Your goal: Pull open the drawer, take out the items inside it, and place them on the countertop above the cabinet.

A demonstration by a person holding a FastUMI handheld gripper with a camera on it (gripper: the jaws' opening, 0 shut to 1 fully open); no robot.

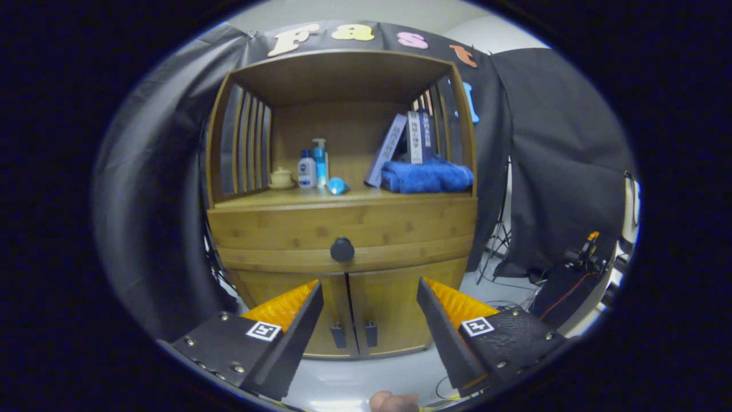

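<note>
- The gripper (pixel 370 289) holds its jaws wide apart with nothing between them; each finger (pixel 297 326) is a flat wedge tapering to a blunt tip, with a ribbed face on its outer side and a square printed marker on its base.
- Beyond the tips stands the wooden cabinet (pixel 343 229), made of smooth, grained bamboo-like board, well apart from the jaws.
- The drawer (pixel 274 234) is a wide, shallow front across the cabinet, closed, with a round dark knob (pixel 342 249) at its middle, straight ahead of the gap in the jaws.
- Below it two doors (pixel 394 303) meet at a centre seam, each with a small dark upright handle.
- Above the drawer the table (pixel 343 197) forms the floor of an open hutch with slatted sides.
- On it, left to right: a small lidded cream pot (pixel 281 178), two plastic bottles (pixel 313 167), a small round blue thing (pixel 337 185), leaning books (pixel 400 146), and a folded plush blue towel (pixel 426 175).
</note>
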